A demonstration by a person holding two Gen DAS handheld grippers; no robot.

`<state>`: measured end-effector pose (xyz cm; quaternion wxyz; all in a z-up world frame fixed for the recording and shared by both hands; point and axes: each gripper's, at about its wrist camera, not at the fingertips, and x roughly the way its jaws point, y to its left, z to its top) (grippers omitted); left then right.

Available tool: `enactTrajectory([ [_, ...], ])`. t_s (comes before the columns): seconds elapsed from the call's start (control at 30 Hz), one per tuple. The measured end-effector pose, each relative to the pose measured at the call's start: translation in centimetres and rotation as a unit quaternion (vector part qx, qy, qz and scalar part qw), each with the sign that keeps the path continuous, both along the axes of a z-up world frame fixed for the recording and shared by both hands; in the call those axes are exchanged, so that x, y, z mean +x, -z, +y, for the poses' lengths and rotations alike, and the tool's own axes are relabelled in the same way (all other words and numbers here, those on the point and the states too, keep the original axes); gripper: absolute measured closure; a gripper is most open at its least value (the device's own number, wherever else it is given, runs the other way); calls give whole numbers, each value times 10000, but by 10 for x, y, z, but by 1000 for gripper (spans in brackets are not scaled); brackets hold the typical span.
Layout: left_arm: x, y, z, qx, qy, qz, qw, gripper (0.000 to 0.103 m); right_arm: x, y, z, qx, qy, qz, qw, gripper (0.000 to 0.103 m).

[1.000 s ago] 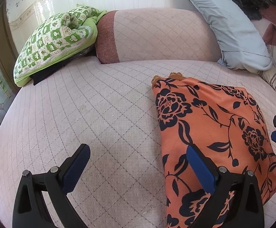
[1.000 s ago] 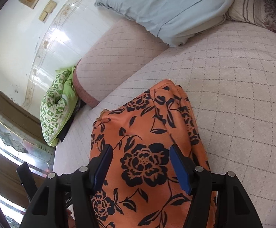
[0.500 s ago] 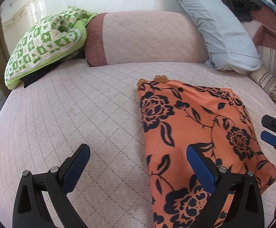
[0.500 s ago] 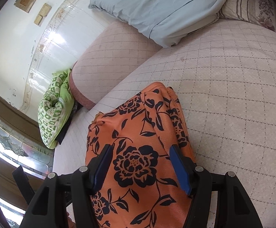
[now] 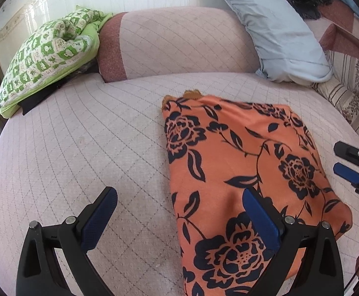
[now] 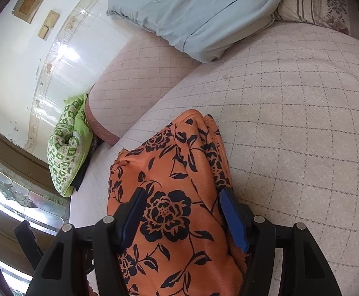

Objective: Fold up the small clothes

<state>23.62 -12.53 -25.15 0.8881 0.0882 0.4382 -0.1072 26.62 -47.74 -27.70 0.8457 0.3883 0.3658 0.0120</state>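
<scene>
A folded orange cloth with dark flowers (image 5: 241, 162) lies flat on the pink quilted bed (image 5: 80, 148). My left gripper (image 5: 179, 197) is open wide. Its left finger hangs over bare bed and its right finger (image 5: 258, 212) over the cloth's near part, with the cloth's left edge between them. My right gripper (image 6: 181, 194) is open above the cloth (image 6: 169, 212), which lies flat under its two fingers with nothing pinched. In the left wrist view the right gripper (image 5: 347, 162) shows at the cloth's right edge, its fingers apart.
A green and white checked pillow (image 5: 48, 51) lies at the far left, next to a pink bolster (image 5: 179, 42). A light blue pillow (image 5: 278, 29) leans at the back right, with a striped floral cushion (image 5: 352, 98) along the right side. A patterned window (image 6: 9, 192) is left of the bed.
My left gripper has turned a little, so the cloth and pillows have slid leftward in its view. The cloth itself has not moved, and both grippers have stayed open.
</scene>
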Motion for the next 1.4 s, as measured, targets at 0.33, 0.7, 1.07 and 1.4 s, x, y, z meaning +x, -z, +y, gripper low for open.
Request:
enactTrajectory([
  [0.33, 4, 16, -2, -37, 13, 258, 9997, 2, 0, 10, -11, 124, 71, 210, 9997, 36],
  [0.7, 9, 24, 5, -247, 42, 321, 9992, 2, 6, 19, -11, 142, 46, 354, 9993, 36],
  [1.07, 14, 18, 13, -614, 39, 320, 9976, 2, 7, 29, -23, 576, 121, 409, 9974, 27],
  [1.4, 20, 21, 17, -819, -19, 528, 9952, 2, -4, 29, -40, 730, 312, 380, 9961, 26],
])
